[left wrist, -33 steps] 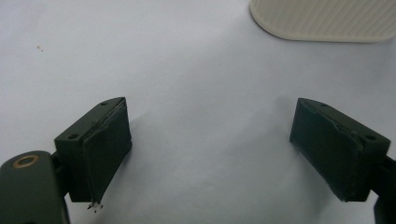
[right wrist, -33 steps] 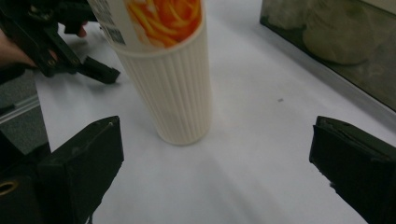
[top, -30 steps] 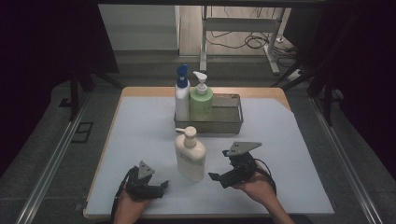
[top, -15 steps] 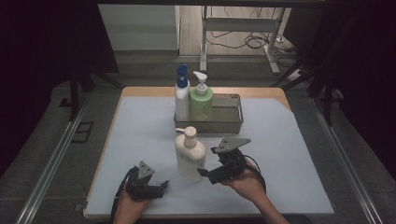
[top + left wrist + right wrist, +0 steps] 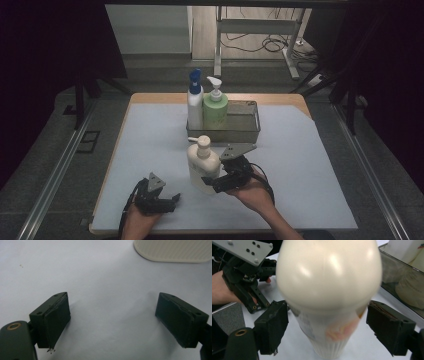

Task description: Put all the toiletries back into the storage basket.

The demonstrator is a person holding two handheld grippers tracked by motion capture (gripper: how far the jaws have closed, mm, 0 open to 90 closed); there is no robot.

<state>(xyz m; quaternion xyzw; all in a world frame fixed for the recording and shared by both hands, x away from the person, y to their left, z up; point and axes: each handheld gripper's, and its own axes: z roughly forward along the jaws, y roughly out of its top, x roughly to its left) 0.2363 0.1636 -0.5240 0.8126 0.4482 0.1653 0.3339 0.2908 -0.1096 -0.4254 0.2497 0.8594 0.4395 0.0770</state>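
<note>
A cream pump bottle stands upright on the white table, in front of the metal tray. My right gripper is open at the bottle's lower right. In the right gripper view the bottle stands between the two jaws, and a narrow gap shows on each side of my right gripper. My left gripper rests open near the front edge, left of the bottle. In the left gripper view my left gripper holds nothing, and the bottle's ribbed base lies ahead at the upper right.
The metal tray holds a white bottle with a blue cap and a green pump bottle at its left end. Tray wall lies close on the right of the cream bottle. The left gripper's grey plate shows beyond it.
My right gripper has moved left and forward to the cream bottle, so its jaws now stand on either side of it. The left gripper has stayed put.
</note>
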